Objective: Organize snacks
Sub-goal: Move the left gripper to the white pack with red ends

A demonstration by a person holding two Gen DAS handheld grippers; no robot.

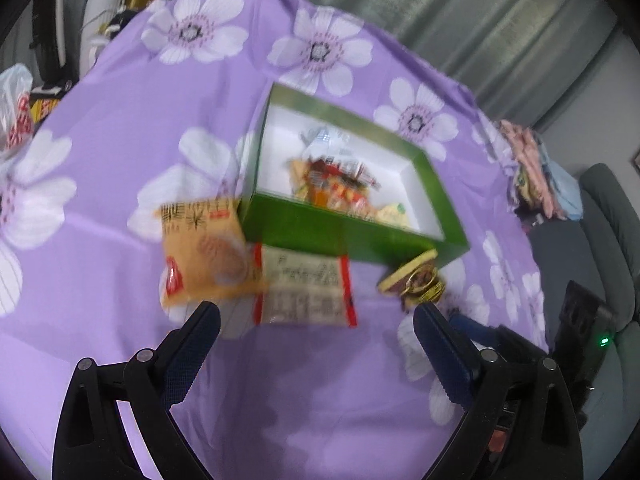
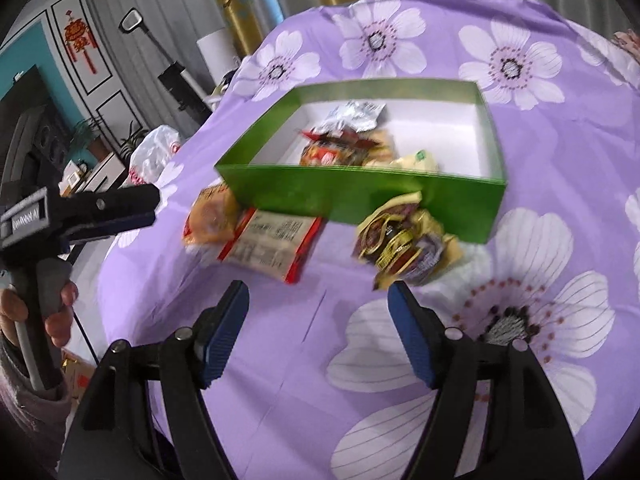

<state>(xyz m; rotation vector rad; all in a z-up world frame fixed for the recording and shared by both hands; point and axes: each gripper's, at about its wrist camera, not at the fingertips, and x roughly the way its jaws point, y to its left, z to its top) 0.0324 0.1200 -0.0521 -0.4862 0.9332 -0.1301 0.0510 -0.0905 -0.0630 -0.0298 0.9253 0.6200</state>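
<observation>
A green box (image 1: 344, 236) (image 2: 360, 196) with a white inside stands on the purple flowered cloth and holds several snack packets (image 1: 336, 184) (image 2: 344, 140). In front of it lie an orange packet (image 1: 204, 252) (image 2: 208, 216), a red-edged white packet (image 1: 304, 288) (image 2: 268, 244) and a gold-and-brown packet (image 1: 416, 280) (image 2: 404, 244). My left gripper (image 1: 316, 309) is open just short of the red-edged packet, with nothing held. It also shows from the side in the right wrist view, as the left gripper (image 2: 120, 204). My right gripper (image 2: 319, 288) is open and empty, near the gold-and-brown packet.
A white plastic bag (image 1: 16, 112) (image 2: 154, 152) sits at the table's left edge. Folded cloths (image 1: 536, 168) are piled at the far right edge, with a grey sofa (image 1: 600, 240) beyond. A hand (image 2: 52, 312) grips the left gripper's handle.
</observation>
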